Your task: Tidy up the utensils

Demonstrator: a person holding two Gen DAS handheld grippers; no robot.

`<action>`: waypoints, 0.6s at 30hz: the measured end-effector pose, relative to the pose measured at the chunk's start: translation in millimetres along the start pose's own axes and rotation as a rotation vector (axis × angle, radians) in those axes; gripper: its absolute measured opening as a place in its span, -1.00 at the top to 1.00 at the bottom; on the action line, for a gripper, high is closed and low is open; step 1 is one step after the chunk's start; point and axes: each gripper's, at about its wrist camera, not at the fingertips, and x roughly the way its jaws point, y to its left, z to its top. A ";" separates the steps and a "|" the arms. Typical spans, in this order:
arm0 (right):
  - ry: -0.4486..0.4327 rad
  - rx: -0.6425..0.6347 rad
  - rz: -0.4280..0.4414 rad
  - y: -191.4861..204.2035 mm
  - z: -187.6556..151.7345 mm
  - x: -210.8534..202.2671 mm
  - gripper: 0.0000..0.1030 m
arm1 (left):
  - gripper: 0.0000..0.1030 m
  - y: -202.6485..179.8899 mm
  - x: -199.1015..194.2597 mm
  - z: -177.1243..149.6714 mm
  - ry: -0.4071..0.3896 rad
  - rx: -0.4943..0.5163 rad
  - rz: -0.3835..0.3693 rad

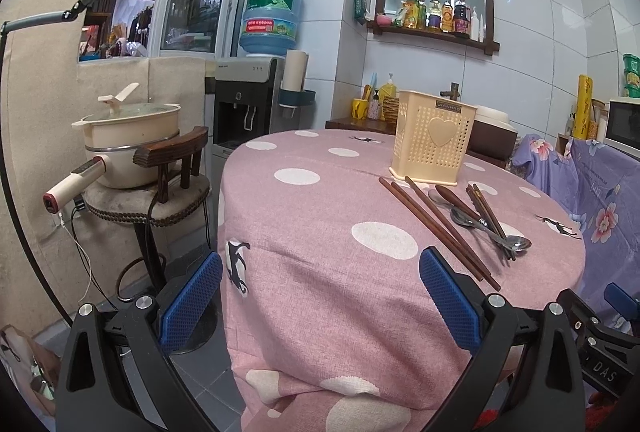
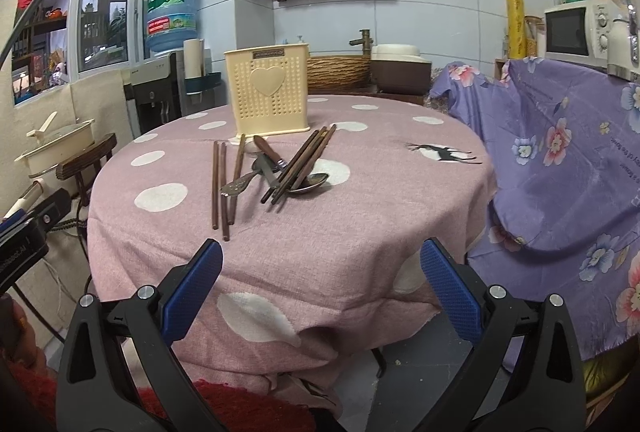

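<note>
Both the left tool (image 1: 320, 300) and right tool (image 2: 322, 288) hang wide open and empty, short of the worktop (image 2: 360, 232). Nothing looks sorted yet: brown chopsticks (image 2: 219, 183), metal spoons (image 2: 310, 184) and a wooden-handled piece lie jumbled just before the cream perforated holder (image 2: 267, 91), standing upright.

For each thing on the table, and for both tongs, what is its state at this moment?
Left tongs: open, empty, short of the table.
Right tongs: open, empty, short of the table.
Utensil holder: upright on the table; nothing shows above its rim.
Chopsticks: lying loose, some crossed.
Spoons: lying flat, partly under chopsticks.
Tablecloth: spread over the table.
</note>
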 end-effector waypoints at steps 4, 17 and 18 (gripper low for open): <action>0.013 0.002 -0.017 -1.8 0.4 2.9 -0.91 | -0.90 1.4 3.7 -1.9 0.033 -0.014 -0.043; 0.136 -0.027 0.060 -15.9 55.9 55.6 -0.90 | -0.88 -12.2 57.6 47.6 0.111 0.100 -0.149; 0.129 -0.057 0.055 -15.3 63.2 58.8 -0.90 | -0.79 -15.4 65.2 53.2 0.127 0.118 -0.148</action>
